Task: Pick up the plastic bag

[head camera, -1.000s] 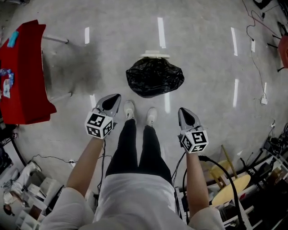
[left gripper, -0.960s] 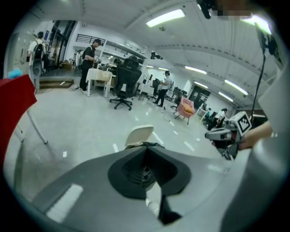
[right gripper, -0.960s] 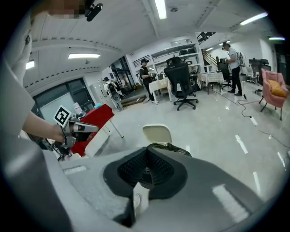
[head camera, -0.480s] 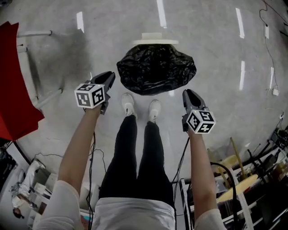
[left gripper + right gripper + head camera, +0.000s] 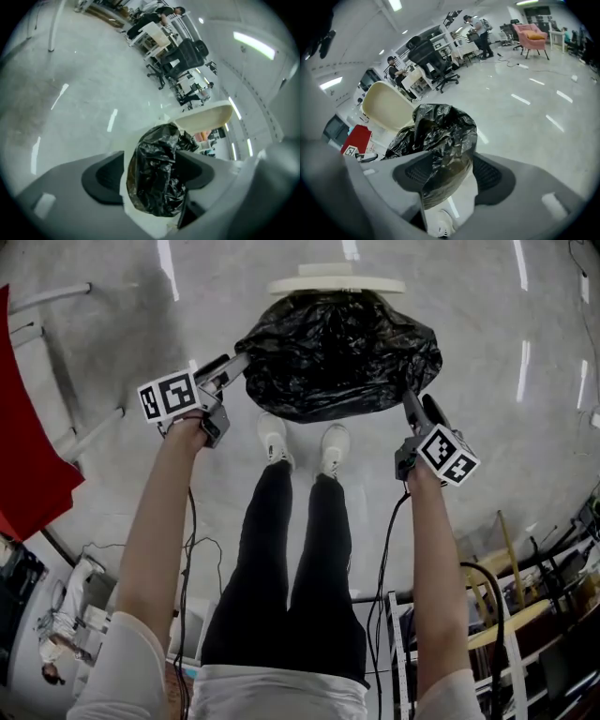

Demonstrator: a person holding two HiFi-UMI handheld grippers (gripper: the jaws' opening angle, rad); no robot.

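Hand-held grippers [image 5: 232, 365] [image 5: 411, 404] opening, plastic bag [image 5: 337, 352] between both jaws.

Plastic bag [image 5: 337, 352]: black, glossy, heavily crinkled, full and rounded, sitting on the floor. Left flank lies at the tips of the left gripper [image 5: 236, 364], right flank at the tips of the right gripper [image 5: 411, 401]. It shows in each jaw gap. Both jaw pairs have just been opening, neither is clamped on it.

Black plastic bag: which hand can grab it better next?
Nearly even, perhaps the left gripper: its fingers, just opened, have the crinkly black plastic bag filling the gap. The right gripper, fingers also just opened, straddles only a thinner fold.
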